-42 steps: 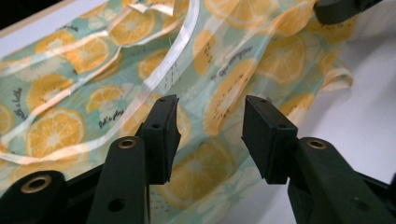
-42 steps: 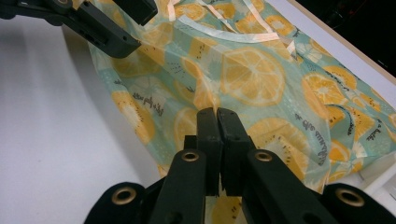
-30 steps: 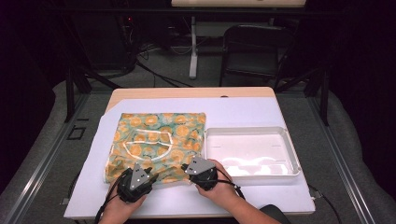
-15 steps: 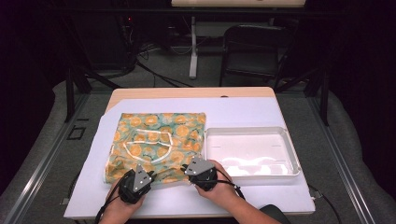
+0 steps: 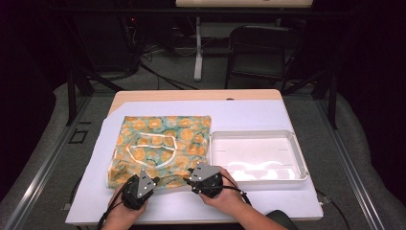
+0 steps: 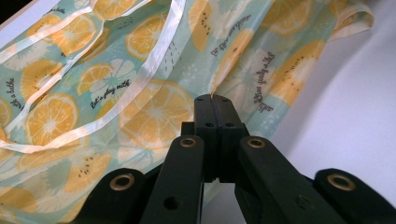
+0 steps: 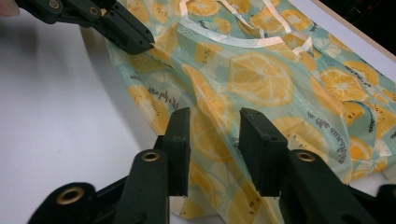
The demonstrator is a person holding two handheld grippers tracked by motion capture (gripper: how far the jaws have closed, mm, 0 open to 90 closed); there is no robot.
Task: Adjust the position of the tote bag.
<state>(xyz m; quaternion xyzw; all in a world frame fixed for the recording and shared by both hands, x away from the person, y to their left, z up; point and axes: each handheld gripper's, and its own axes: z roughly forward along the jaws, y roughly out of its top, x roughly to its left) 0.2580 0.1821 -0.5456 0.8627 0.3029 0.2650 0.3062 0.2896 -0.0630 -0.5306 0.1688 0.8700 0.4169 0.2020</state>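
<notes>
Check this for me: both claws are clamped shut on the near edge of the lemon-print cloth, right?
Not both. The left claw is shut on the lemon-print cloth, but the right gripper view shows the right claw open, its jaws apart over the cloth's edge.

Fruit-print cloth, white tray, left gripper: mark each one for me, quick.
fruit-print cloth [image 5: 163, 139], high view, on the middle of the printed fabric.
white tray [image 5: 299, 158], high view, on its right rim.
left gripper [image 6: 213, 100], left gripper view, at the closed jaw tips pinching the cloth.
</notes>
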